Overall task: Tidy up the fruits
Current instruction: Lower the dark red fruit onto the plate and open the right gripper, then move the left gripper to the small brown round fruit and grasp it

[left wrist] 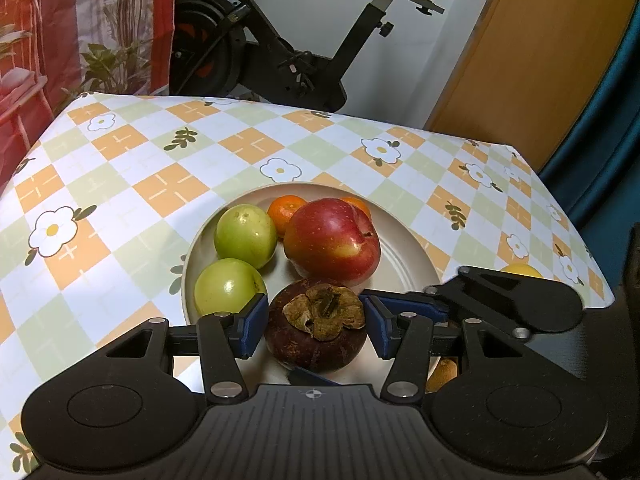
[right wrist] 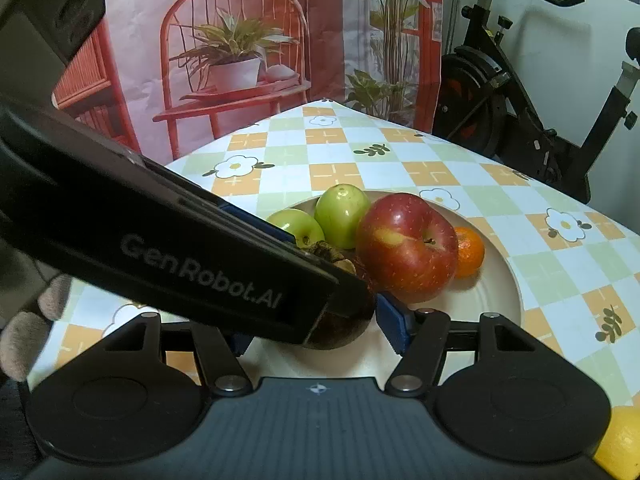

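Observation:
A cream plate on the checked tablecloth holds two green fruits, a red apple and small oranges. A dark purple mangosteen sits at the plate's near edge between the blue pads of my left gripper, which close on its sides. My right gripper comes in from the right; its pads also bracket the mangosteen, with a small gap at the right pad. The left gripper's body crosses the right wrist view and hides much of the fruit. The apple is just behind.
A yellow fruit lies on the table right of the plate, also at the bottom right of the right wrist view. An exercise bike and a red printed backdrop stand beyond the table's far edge.

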`<state>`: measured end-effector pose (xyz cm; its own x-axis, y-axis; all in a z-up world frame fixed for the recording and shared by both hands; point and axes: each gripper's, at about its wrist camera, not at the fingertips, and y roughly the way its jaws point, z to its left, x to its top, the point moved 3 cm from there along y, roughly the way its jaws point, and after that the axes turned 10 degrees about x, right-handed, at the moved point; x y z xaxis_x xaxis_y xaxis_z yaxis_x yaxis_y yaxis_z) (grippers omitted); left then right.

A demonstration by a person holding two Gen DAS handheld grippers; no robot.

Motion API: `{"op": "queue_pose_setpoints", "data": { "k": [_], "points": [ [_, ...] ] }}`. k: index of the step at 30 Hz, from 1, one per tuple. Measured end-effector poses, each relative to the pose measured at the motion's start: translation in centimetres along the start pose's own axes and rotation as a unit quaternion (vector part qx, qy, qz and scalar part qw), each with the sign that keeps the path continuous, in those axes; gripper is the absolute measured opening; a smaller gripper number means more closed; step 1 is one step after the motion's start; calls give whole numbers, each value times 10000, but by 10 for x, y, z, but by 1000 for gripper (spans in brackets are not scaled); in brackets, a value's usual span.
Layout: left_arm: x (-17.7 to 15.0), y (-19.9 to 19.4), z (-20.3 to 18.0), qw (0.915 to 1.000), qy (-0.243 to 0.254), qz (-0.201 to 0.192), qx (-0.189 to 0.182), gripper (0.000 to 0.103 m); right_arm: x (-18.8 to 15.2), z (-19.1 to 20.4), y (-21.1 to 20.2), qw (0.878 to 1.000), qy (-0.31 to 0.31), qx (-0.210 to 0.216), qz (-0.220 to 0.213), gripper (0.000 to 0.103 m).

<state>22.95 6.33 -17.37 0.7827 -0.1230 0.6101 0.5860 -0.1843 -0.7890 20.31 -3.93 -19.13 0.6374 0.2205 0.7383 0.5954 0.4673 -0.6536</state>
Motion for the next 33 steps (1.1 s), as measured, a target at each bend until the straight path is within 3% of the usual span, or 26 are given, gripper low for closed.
{"op": "queue_pose_setpoints", "data": {
  "k": [10, 17, 23, 28, 33],
  "points": [
    [-2, -2, 0, 9999, -117, 0, 106, 56, -12, -3, -57, 9995, 15, 271, -167, 65],
    [-4, -2, -3, 9996, -133, -41, 228, 57, -37, -29, -131, 9943, 493, -3, -945, 65],
    [-5, -4, -8, 9991, -136, -91, 394, 56, -78, -61, -184, 9739, 1487, -431, -1663, 65],
    [-8, -11, -14, 9986, -208, -196, 440, 56, -101, -72, -196, 9671, 1811, -612, -1680, 65],
    [-8, -29, -28, 9981, -192, -427, 390, 56, -115, -61, -195, 9734, 1576, -647, -1529, 65]
  ]
}}
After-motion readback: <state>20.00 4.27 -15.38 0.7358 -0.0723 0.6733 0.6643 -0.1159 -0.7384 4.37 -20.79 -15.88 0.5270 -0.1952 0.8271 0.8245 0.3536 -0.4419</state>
